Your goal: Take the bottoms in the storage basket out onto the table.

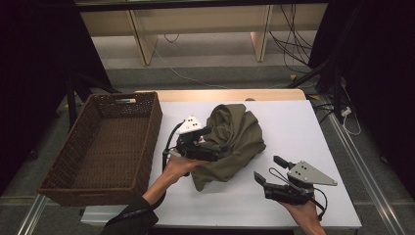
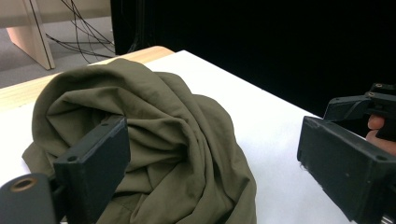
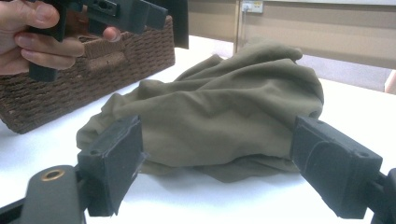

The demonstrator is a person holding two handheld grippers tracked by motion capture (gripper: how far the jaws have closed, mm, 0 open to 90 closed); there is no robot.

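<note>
Two tongs are out over the white surface (image 1: 293,127), and between them sits the olive cloth (image 1: 230,147), bunched in a rumpled heap near the middle of the surface, a little toward the far edge. In the high view the left tongs (image 1: 215,142) are right at the cloth's left flank, overlapping its folds, with the left hand (image 1: 178,169) gripping the handle from below and a dark sleeve (image 1: 132,218) trailing off toward the bottom edge. The left gripper view has those jaws spread wide, the cloth (image 2: 154,140) heaped up between and beyond them, and I can't tell whether the nearer jaw is touching the fabric; nothing is pinched. Over on the other side, the right tongs (image 1: 269,169) sit near the cloth's right-hand lower corner with bare surface between, the right hand (image 1: 306,213) low at the front edge. Released as well: the right gripper view shows both black jaws standing far apart, framing the cloth (image 3: 219,116) farther off, a flat flap of it lying on the surface underneath the pile. To the left of it all, the brown wicker basket (image 1: 147,147) stands at the surface's left side, just beside the left hand.
</note>
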